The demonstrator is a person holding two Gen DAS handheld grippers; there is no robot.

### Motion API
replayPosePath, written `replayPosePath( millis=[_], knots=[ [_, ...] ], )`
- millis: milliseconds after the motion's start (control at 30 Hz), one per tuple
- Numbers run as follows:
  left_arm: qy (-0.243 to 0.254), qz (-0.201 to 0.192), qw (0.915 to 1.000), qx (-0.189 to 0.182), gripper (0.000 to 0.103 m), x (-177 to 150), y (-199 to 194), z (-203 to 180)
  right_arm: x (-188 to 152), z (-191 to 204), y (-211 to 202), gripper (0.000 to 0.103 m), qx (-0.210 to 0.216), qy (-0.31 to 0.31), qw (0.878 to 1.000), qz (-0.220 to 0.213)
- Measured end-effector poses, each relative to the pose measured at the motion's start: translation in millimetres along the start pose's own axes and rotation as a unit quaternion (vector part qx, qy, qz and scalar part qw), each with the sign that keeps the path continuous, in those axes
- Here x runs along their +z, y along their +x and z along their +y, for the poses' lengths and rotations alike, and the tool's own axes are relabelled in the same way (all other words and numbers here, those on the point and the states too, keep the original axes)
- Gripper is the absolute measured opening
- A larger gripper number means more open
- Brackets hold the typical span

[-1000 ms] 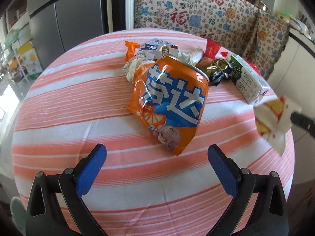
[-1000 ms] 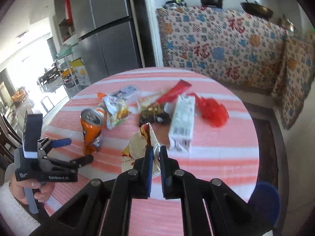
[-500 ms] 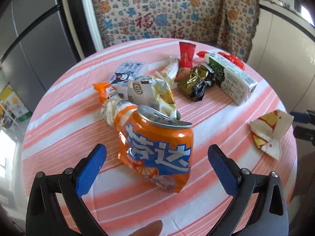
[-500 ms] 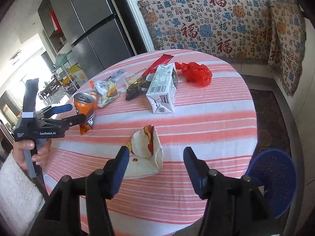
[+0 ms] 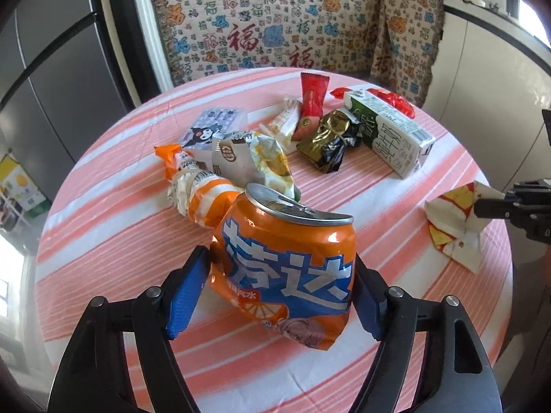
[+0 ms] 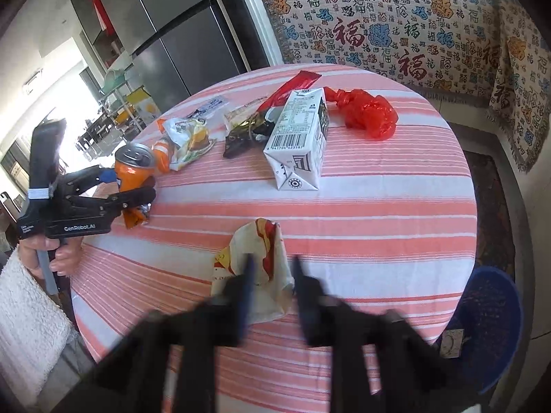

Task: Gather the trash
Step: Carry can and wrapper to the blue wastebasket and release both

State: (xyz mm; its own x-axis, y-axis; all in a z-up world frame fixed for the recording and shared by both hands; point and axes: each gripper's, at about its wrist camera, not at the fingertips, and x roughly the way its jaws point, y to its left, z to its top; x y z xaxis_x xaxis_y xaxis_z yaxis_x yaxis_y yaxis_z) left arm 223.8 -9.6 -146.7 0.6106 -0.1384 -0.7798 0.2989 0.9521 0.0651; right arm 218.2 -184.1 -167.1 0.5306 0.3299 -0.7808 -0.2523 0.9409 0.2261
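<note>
Left claw (image 5: 279, 260) was wide open a second ago and its jaws have just been closing: blue pads now sit against both sides of the crushed orange can (image 5: 289, 275), so it's grasping the can, which is tilted at the near edge of the surface (image 6: 378, 206), possibly already a bit off the cloth

Right claw (image 6: 272, 265) let go of the paper wrapper (image 6: 256, 241) half a second ago, then snapped back. Its own view is motion-blurred with fingers either side of the wrapper; the left view shows the tips together on the wrapper's corner. I read it as clenched on the wrapper, which lies on the surface near the front edge

Upshot: both hands look loaded, one piece each. Next is probably a carry to the blue bin (image 6: 496, 327) on the floor, just past the surface edge on the right

In the way:
- two snack bags (image 5: 248, 161) touching the can's far side; may drag along on lift
- left hand has the longer trip to the bin, across the right claw's side

Left to collect, further back: gold-black wrapper (image 6: 244, 134) against the milk carton (image 6: 299, 137), red plastic bag (image 6: 368, 113) beside the carton, red sachet (image 6: 296, 82), small printed packet (image 5: 213, 124)

Behind: patterned cloth (image 6: 396, 17), fridge (image 6: 179, 34)
</note>
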Motion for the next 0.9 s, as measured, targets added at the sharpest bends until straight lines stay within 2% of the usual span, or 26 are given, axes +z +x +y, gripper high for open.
replayPosePath(
  millis=[200, 267, 333, 400, 467, 600, 633, 800, 900],
  knots=[
    [-0.061, 0.013, 0.9981, -0.001, 0.077, -9.9, -19.1, -19.4, 0.1, 1.6, -25.1, 0.006, -0.019, -0.002, 0.999, -0.032],
    [-0.078, 0.017, 0.9968, -0.011, 0.065, -9.1, -23.7, -28.7, -1.2, -1.9, -31.7, 0.006, -0.03, -0.001, 0.999, -0.039],
    [-0.091, 0.022, 0.9954, -0.021, 0.065, -6.3, -26.7, -38.5, -3.0, -8.9, -38.4, 0.006, -0.036, 0.006, 0.998, -0.043],
    [-0.084, 0.02, 0.9959, -0.029, 0.065, -1.2, -28.7, -51.8, -5.0, -16.5, -46.1, 0.006, -0.047, 0.014, 0.998, -0.049],
    [-0.077, 0.015, 0.9967, -0.021, 0.065, 2.7, -27.8, -62.5, -6.7, -25.5, -52.6, 0.006, -0.053, 0.024, 0.997, -0.054],
    [-0.099, 0.013, 0.9944, -0.035, 0.064, 4.8, -25.8, -64.4, -9.8, -38.9, -58.8, 0.006, -0.06, 0.038, 0.996, -0.059],
    [-0.098, 0.011, 0.9945, -0.036, 0.051, 5.4, -26.9, -66.2, -10.8, -40.4, -60.7, 0.006, -0.061, 0.038, 0.996, -0.06],
    [-0.084, 0.011, 0.9954, -0.045, 0.049, 17.6, -31.2, -79.7, -13.9, -49.5, -72.2, 0.006, -0.07, 0.041, 0.994, -0.07],
    [-0.092, 0.011, 0.9948, -0.04, 0.048, 19.2, -24.4, -82.8, -15.3, -60.5, -77.2, 0.006, -0.074, 0.053, 0.993, -0.073]
  ],
)
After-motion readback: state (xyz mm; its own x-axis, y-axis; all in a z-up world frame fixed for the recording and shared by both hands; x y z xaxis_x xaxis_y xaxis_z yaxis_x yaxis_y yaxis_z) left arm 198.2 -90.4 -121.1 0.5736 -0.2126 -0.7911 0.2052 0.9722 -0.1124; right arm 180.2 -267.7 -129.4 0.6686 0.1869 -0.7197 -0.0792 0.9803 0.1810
